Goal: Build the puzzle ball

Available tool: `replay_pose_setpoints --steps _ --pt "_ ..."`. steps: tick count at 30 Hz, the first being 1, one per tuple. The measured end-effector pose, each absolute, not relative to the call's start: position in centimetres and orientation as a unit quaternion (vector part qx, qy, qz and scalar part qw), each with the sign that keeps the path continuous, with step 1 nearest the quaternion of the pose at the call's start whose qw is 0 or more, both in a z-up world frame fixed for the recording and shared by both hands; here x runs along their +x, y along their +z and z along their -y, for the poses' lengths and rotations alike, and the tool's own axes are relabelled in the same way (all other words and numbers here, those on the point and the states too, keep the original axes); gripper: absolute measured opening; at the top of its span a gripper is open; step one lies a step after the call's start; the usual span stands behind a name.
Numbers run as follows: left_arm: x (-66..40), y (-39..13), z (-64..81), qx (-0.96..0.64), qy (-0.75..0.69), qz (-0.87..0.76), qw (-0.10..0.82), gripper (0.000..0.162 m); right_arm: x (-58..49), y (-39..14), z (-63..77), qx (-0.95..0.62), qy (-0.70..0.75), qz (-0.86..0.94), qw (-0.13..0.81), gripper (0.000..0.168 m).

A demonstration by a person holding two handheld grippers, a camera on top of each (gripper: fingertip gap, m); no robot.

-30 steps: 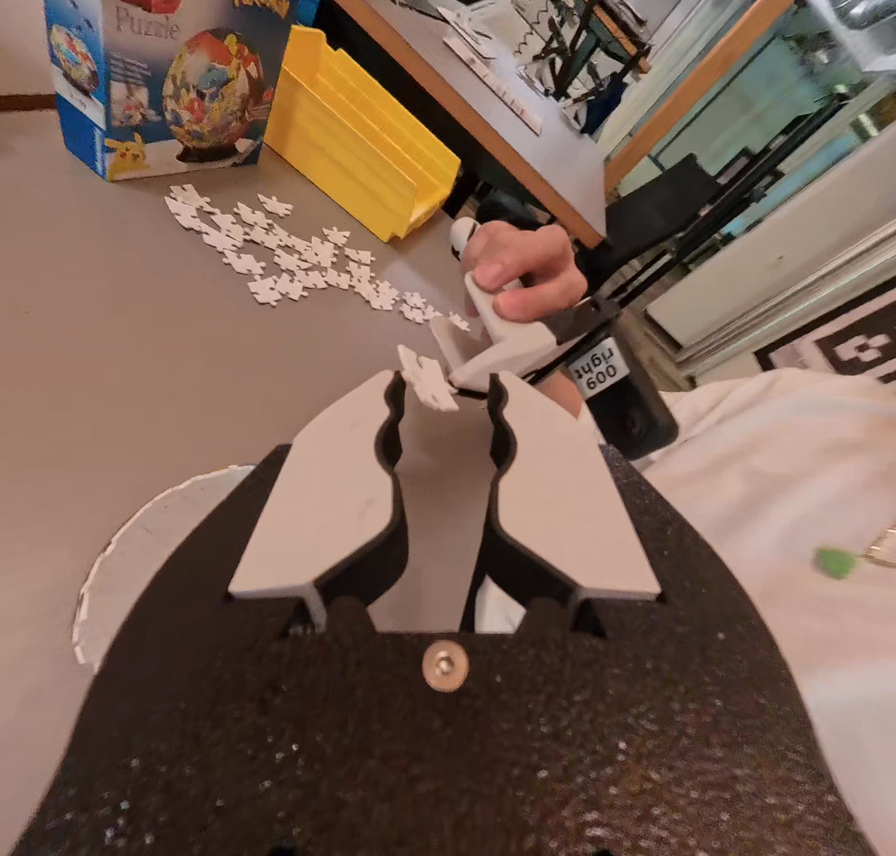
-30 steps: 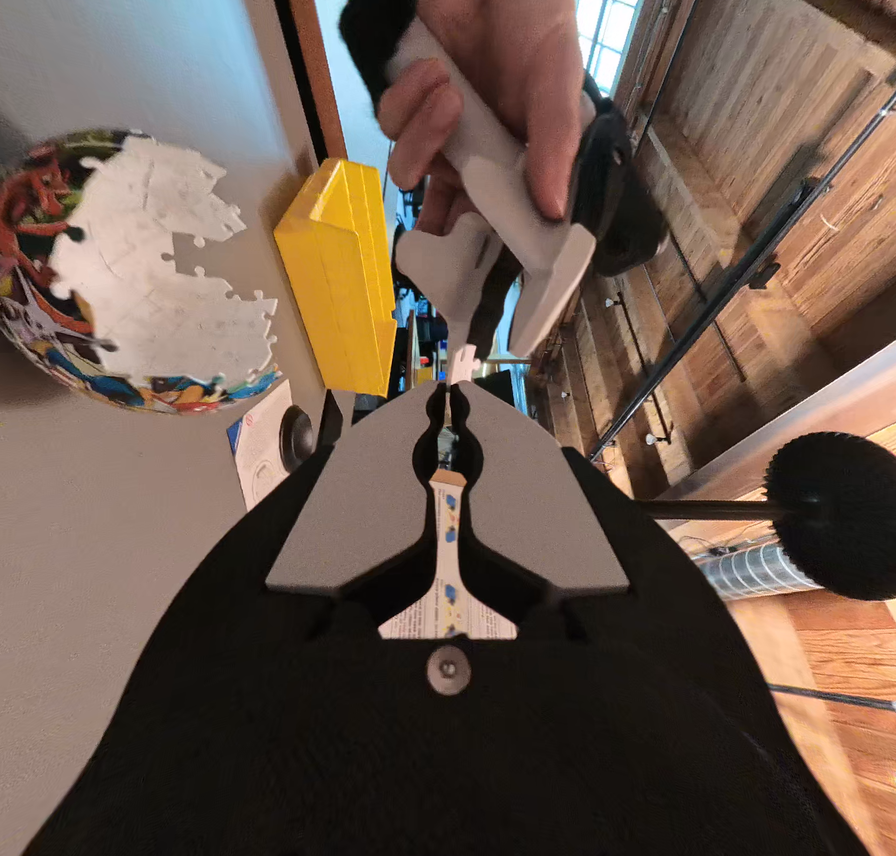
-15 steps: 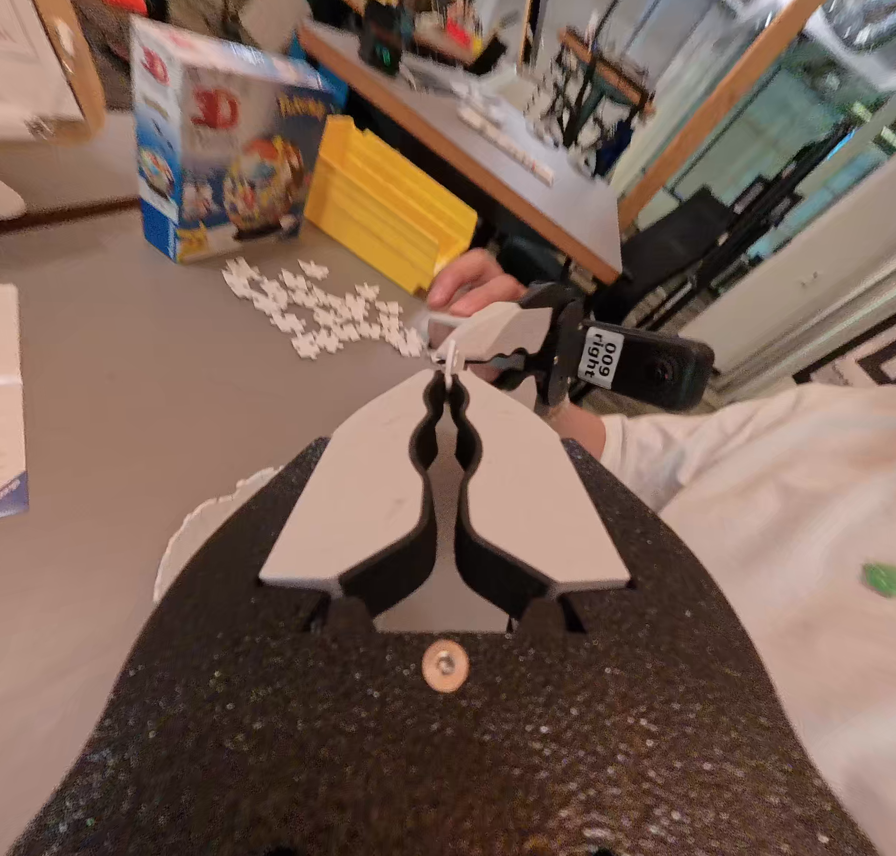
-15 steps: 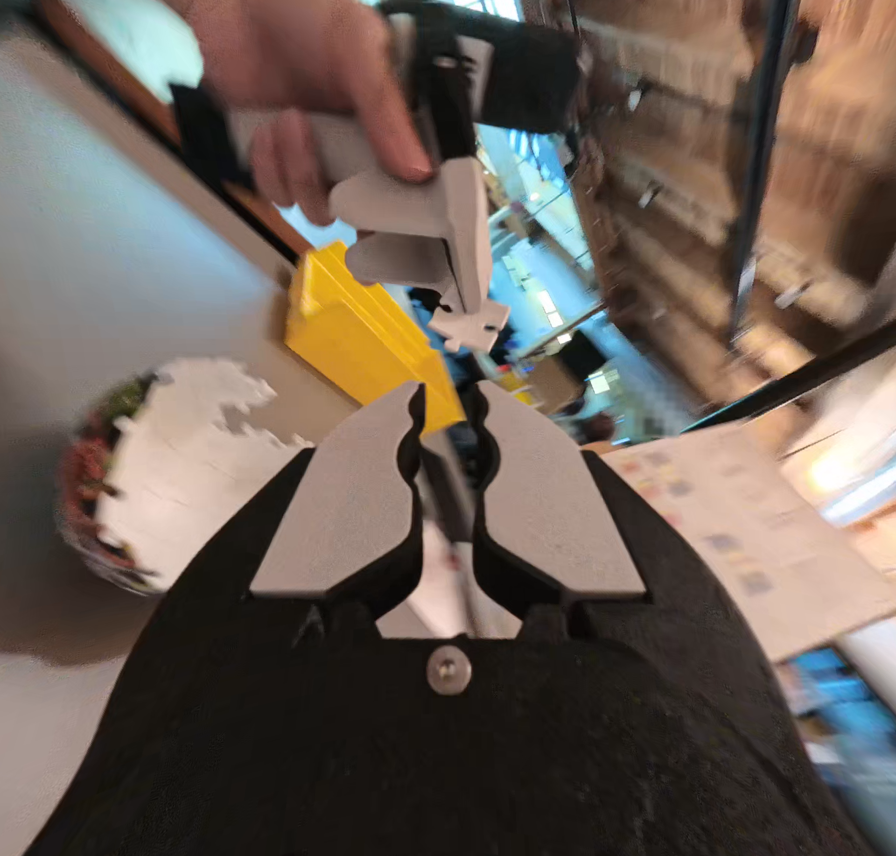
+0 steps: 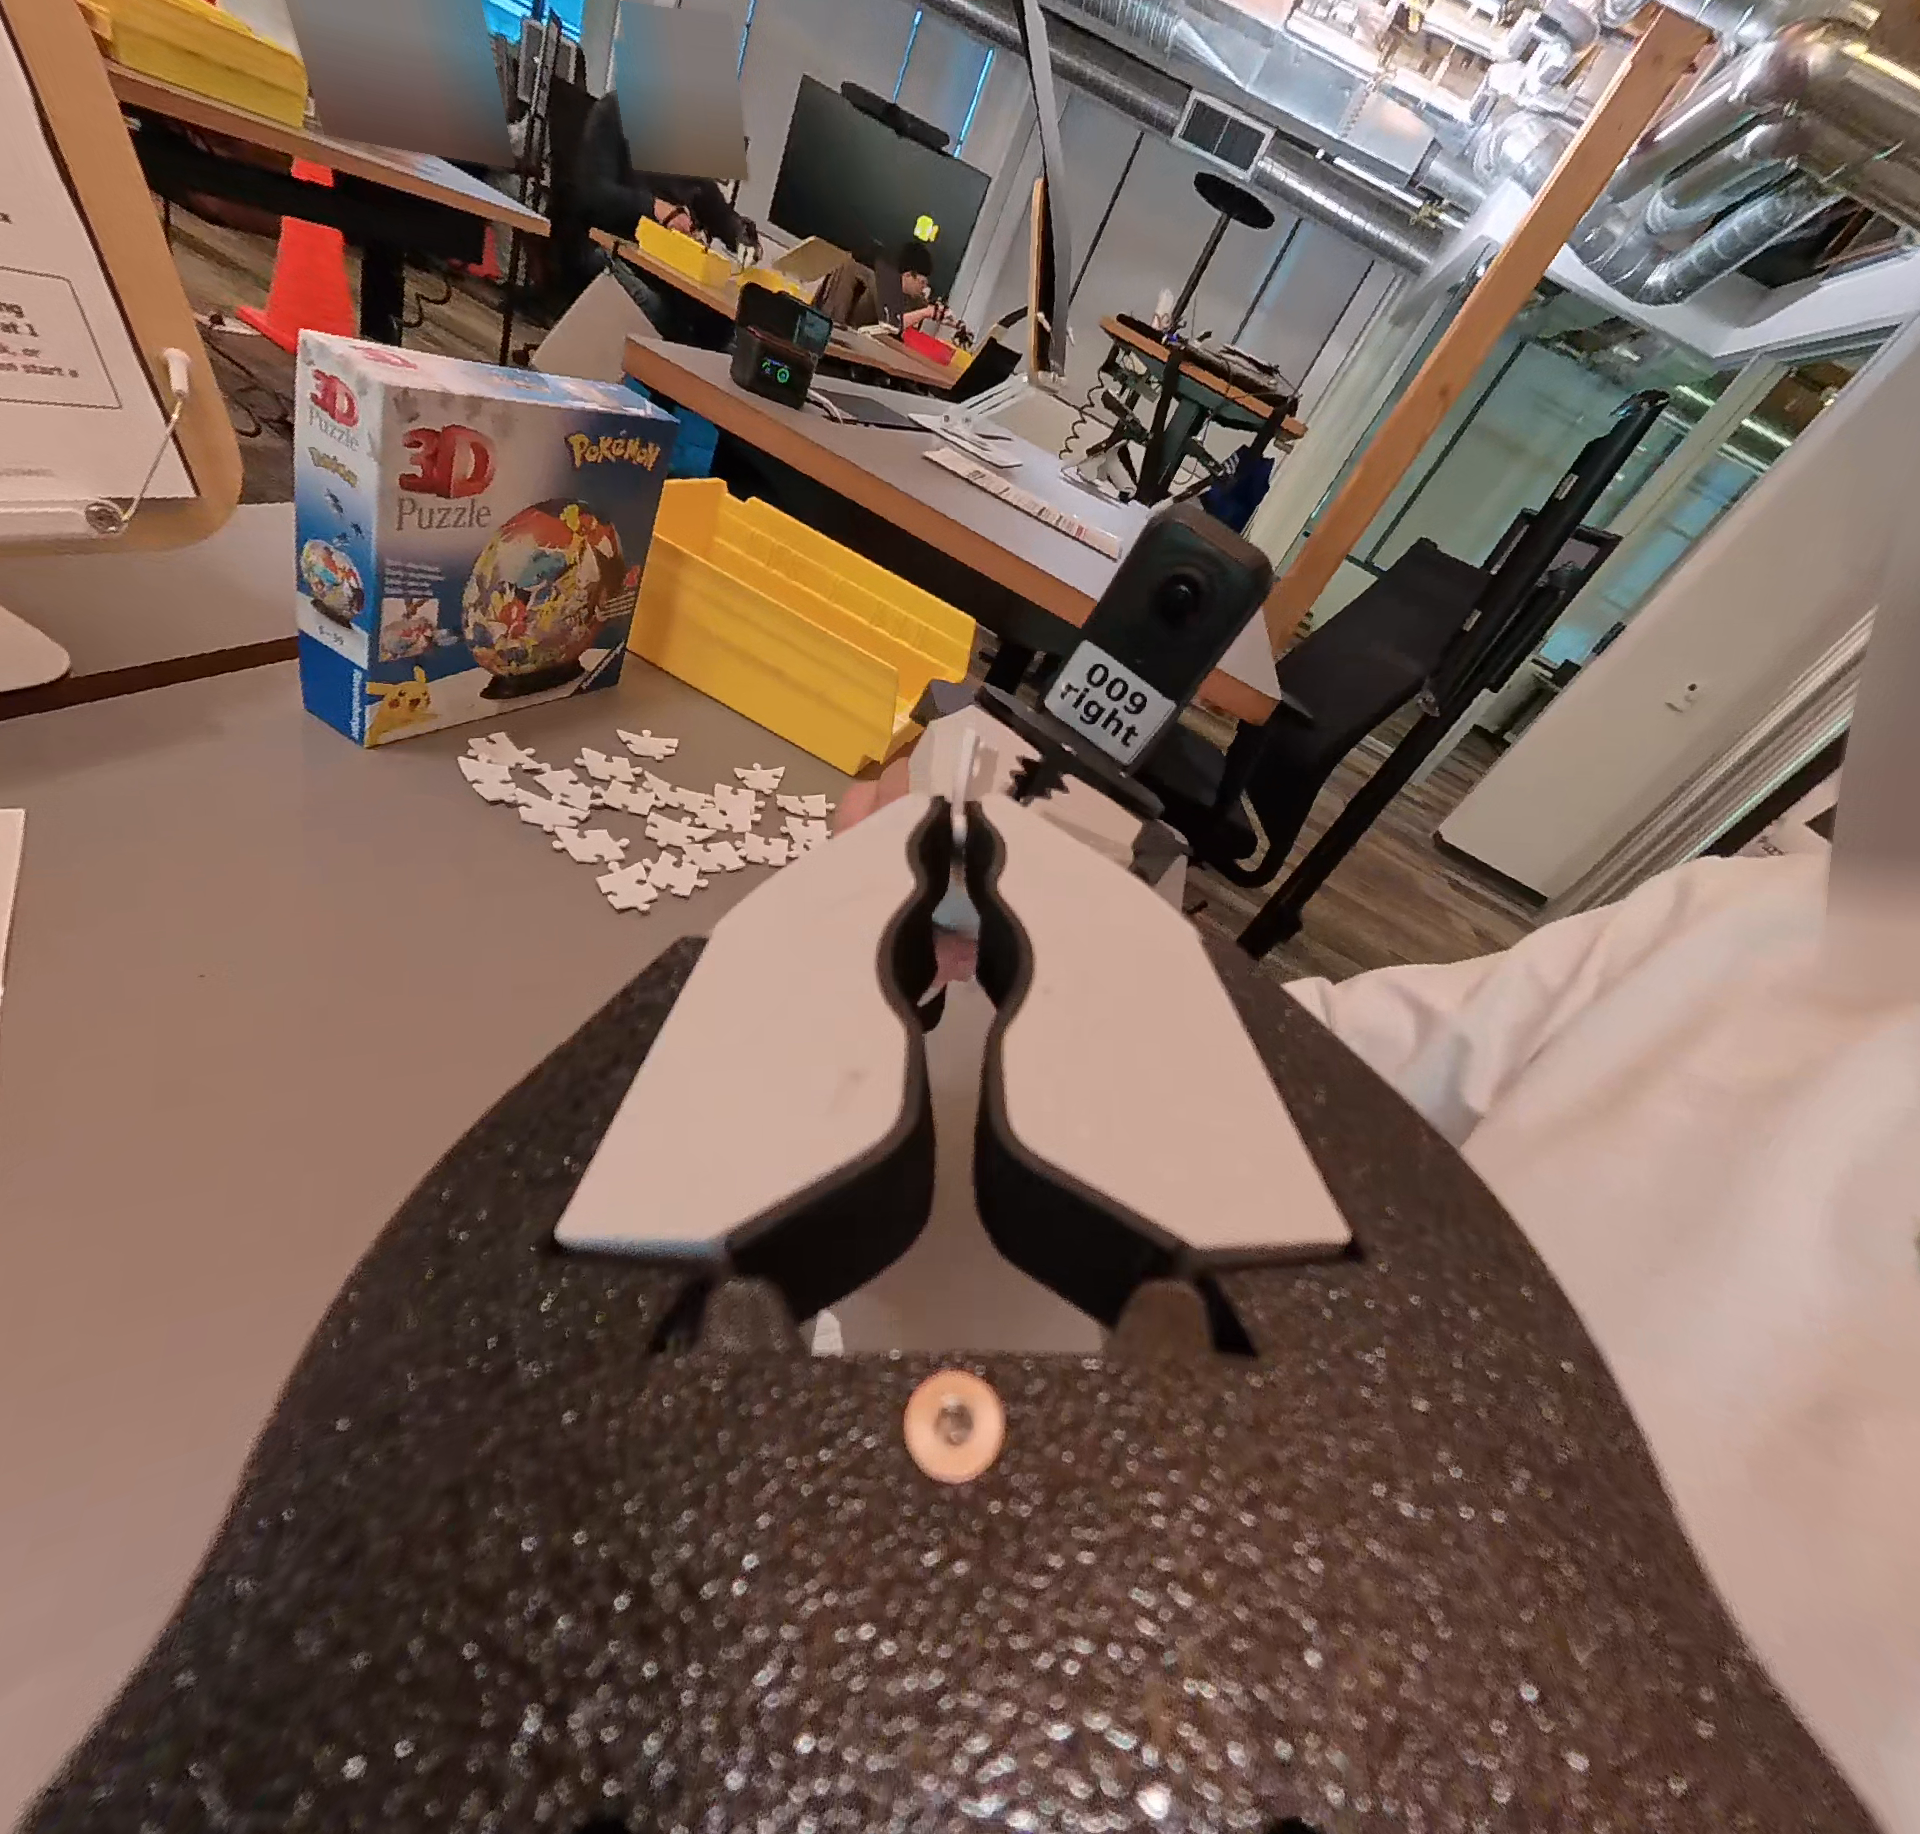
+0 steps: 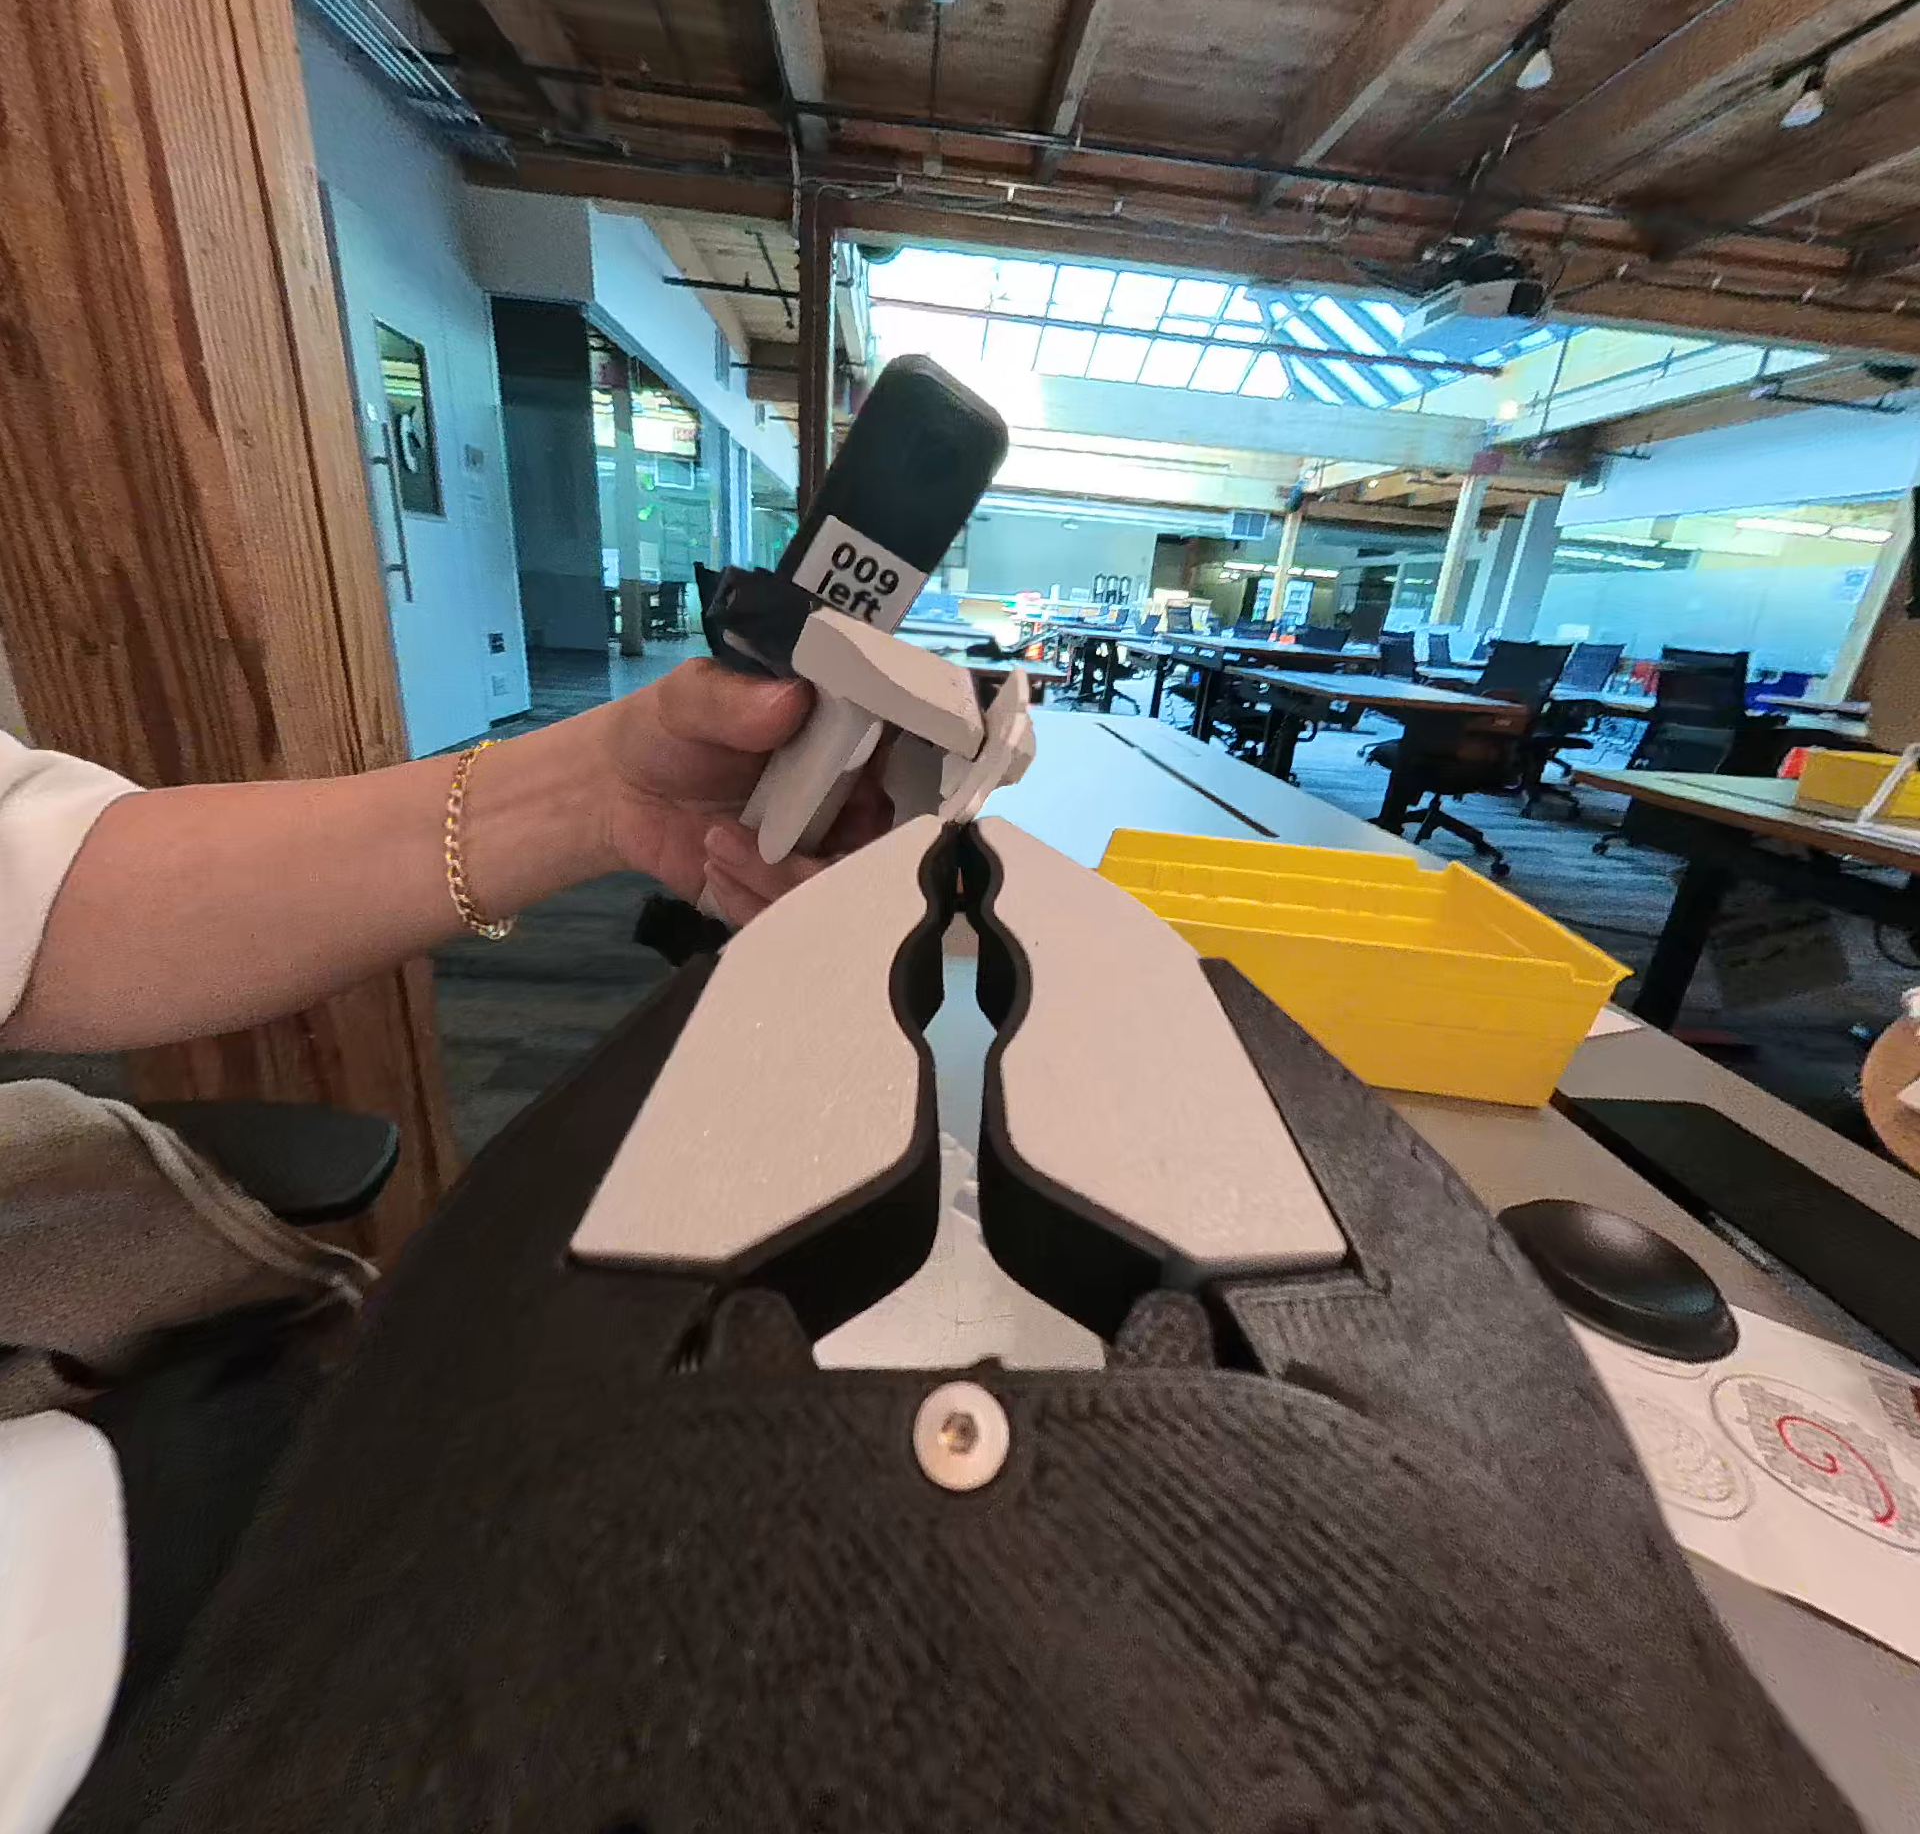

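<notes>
My left gripper (image 5: pixel 958 816) is shut on a white puzzle piece (image 5: pixel 966 776), which stands edge-on between its pads and runs back into the jaw gap. My right gripper (image 5: pixel 971 745) faces it tip to tip, and its fingers close on the piece's far edge. In the right wrist view my right gripper (image 6: pixel 958 830) is shut, with a sliver of the piece (image 6: pixel 1003 745) at its tips. The left gripper (image 6: pixel 987 756) holds the piece just beyond, gripped by a hand (image 6: pixel 665 766). Both are raised above the table. The puzzle ball is out of view.
Several loose white pieces (image 5: pixel 644 818) lie on the grey table (image 5: pixel 208 1005) before the puzzle box (image 5: pixel 468 548). A yellow bin (image 5: pixel 790 621) lies behind them and shows in the right wrist view (image 6: pixel 1351 953). A black dish (image 6: pixel 1621 1275) and a paper sheet (image 6: pixel 1787 1472) lie at the right.
My left gripper closed on the piece that my right gripper held. My right gripper opened, let go, then shut again on the piece's edge. Both grippers turned and rose.
</notes>
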State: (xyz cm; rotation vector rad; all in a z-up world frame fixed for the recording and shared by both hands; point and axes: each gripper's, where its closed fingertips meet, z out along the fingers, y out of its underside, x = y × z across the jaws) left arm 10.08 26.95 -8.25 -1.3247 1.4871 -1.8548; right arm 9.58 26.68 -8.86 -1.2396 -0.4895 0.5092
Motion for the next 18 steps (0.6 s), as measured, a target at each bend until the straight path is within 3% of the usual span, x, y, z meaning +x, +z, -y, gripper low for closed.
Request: replay_pose_setpoints --steps 8,15,18 --pt "9.0 -8.7 -27.2 -0.473 -0.643 -0.558 0.227 0.003 10.3 -9.0 -26.7 -0.571 0.356 0.177 0.719 0.0" --pt "9.9 -8.9 -28.6 -0.507 -0.592 -0.555 0.292 0.002 9.7 -10.3 -27.5 -0.6 0.321 0.178 0.71 0.001" --pt "10.3 -8.1 -28.6 -0.501 -0.597 -0.535 0.326 0.001 9.6 -9.8 -27.5 -0.588 0.326 0.157 0.723 0.01"
